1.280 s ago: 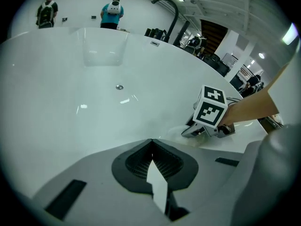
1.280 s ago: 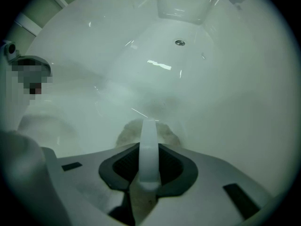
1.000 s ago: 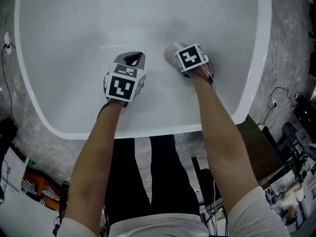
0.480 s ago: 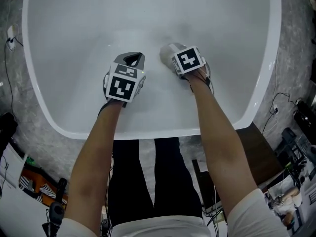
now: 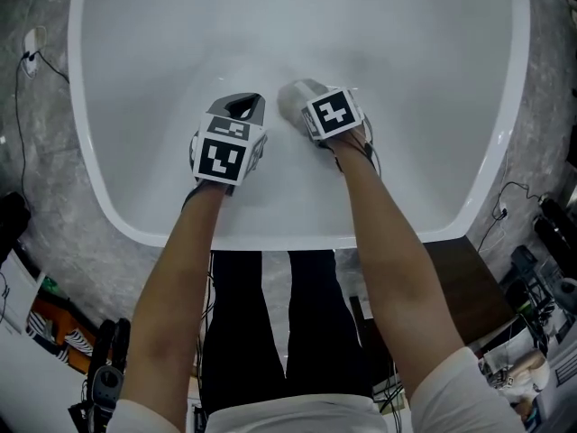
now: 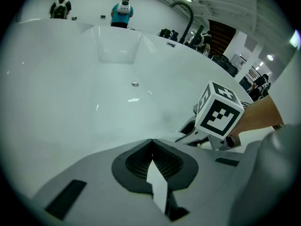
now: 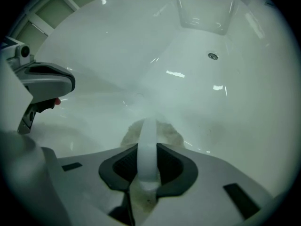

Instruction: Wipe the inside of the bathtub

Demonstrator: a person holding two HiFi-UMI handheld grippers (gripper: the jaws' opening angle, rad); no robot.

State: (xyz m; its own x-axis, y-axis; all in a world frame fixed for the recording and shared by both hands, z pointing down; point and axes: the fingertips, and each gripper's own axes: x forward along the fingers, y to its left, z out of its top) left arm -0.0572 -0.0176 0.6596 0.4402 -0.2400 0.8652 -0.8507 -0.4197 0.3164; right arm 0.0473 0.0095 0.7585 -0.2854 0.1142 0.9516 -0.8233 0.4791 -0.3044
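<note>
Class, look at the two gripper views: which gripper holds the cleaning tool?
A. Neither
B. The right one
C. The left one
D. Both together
B: the right gripper is clamped on the white handle of the scrubber inside the bathtub, while the left gripper has its jaws closed on nothing.

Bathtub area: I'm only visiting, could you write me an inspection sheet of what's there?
Surface: white bathtub, bare inside, drain at the far end.
Job's things: pale sponge on a white handle, against the tub's inside.
Clutter: nothing seen in the tub.
Grippers: right gripper shut on the sponge's handle; left gripper shut, empty.
Cables: thin cable on the floor beside the tub.
Surroundings: grey floor, gear, people far off.
</note>
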